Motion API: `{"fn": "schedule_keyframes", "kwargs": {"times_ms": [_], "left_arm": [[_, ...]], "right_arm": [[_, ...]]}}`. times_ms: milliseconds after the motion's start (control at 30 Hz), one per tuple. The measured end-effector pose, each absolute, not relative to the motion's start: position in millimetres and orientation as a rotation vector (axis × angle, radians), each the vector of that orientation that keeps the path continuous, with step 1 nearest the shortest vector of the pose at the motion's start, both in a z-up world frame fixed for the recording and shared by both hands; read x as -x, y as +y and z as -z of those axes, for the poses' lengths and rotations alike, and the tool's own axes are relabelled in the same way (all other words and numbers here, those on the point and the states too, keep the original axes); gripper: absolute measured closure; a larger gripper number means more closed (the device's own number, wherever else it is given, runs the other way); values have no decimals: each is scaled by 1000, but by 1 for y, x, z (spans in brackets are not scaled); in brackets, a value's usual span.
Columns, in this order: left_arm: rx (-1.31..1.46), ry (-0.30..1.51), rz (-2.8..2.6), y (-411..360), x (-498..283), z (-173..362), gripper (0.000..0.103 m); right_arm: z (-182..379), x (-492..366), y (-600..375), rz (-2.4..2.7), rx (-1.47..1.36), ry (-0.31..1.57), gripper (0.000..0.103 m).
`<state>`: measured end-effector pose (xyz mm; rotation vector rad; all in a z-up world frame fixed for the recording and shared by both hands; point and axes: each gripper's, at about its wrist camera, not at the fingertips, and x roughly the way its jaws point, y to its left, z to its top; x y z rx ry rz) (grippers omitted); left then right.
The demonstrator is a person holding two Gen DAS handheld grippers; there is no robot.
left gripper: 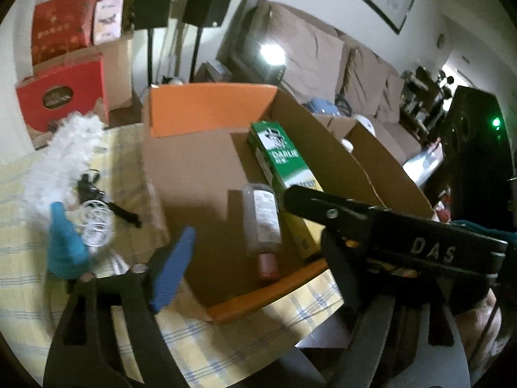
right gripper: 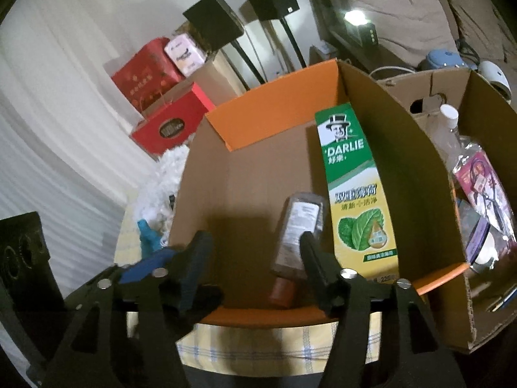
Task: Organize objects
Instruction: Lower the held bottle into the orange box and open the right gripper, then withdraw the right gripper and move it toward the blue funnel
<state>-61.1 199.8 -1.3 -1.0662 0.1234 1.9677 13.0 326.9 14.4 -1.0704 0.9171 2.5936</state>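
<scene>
The toothpaste box and small bottle already lie in my cardboard box. On the counter a glass and keys wait — both jaws spread, holding nothing.

The left gripper has its jaws spread wide apart with nothing clamped between them, its blue-padded fingers tilted to the right. The right gripper likewise has its jaws parted and holds nothing, its black fingers pointing forward; in the left wrist view its body crosses from the right.
</scene>
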Motion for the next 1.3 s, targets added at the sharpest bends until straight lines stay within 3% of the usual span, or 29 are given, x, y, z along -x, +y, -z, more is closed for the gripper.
{"fn": "schedule_keyframes", "kwargs": {"times_ms": [233, 567, 700, 1300], "left_arm": [[1047, 75, -2041, 167, 70, -12, 6], [1048, 79, -2144, 120, 78, -14, 0], [1042, 64, -2175, 97, 82, -16, 0], [1130, 41, -2291, 7, 103, 11, 0]], "right_arm": [[-30, -12, 312, -2628, 1047, 845, 24], [-41, -3, 279, -2686, 1065, 781, 10], [-46, 2, 264, -2716, 1070, 733, 0], [-54, 36, 199, -2858, 1127, 621, 0]]}}
